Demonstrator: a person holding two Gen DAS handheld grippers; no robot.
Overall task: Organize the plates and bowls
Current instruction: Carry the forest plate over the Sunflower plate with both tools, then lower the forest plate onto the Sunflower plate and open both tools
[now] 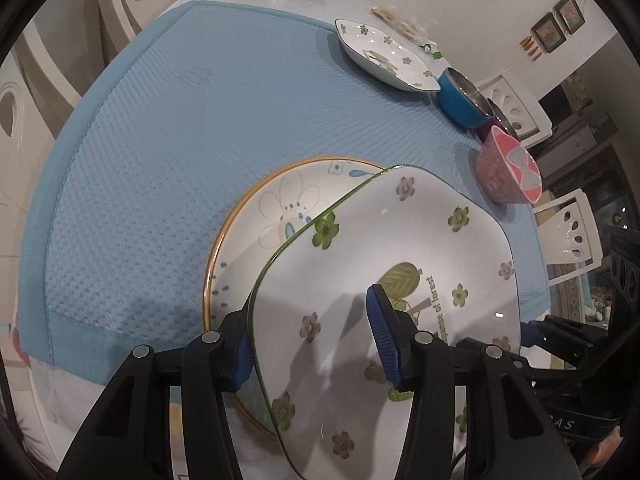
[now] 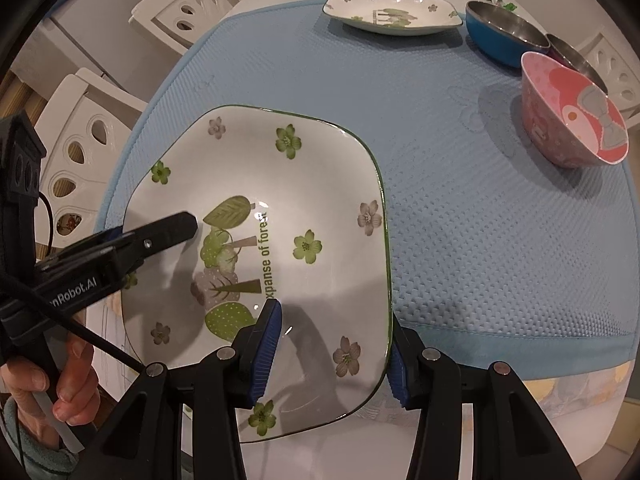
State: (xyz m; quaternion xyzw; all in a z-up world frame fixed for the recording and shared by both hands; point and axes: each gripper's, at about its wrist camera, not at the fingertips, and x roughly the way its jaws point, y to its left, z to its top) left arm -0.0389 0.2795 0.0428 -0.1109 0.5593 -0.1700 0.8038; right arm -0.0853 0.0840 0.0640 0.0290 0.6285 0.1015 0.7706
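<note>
A large square-ish white plate (image 1: 360, 240) (image 2: 280, 168) with green and grey flowers and a green rim is held by both grippers. My left gripper (image 1: 310, 332) is shut on its rim, one finger on the plate's inside and one under the edge. My right gripper (image 2: 332, 344) is shut on the opposite rim in the same way. The plate overlaps a round gold-rimmed plate (image 1: 260, 216) lying on the blue mat (image 1: 160, 140); I cannot tell whether they touch. From the right wrist, the left gripper's upper finger (image 2: 172, 230) lies on the plate.
At the mat's far right stand a smaller matching flowered plate (image 1: 384, 56) (image 2: 392, 10), a blue bowl (image 1: 460, 98) (image 2: 500, 42), a dark bowl (image 2: 576, 56) behind it, and a pink bowl (image 1: 508, 172) (image 2: 572, 116). White chairs (image 2: 84, 140) surround the table.
</note>
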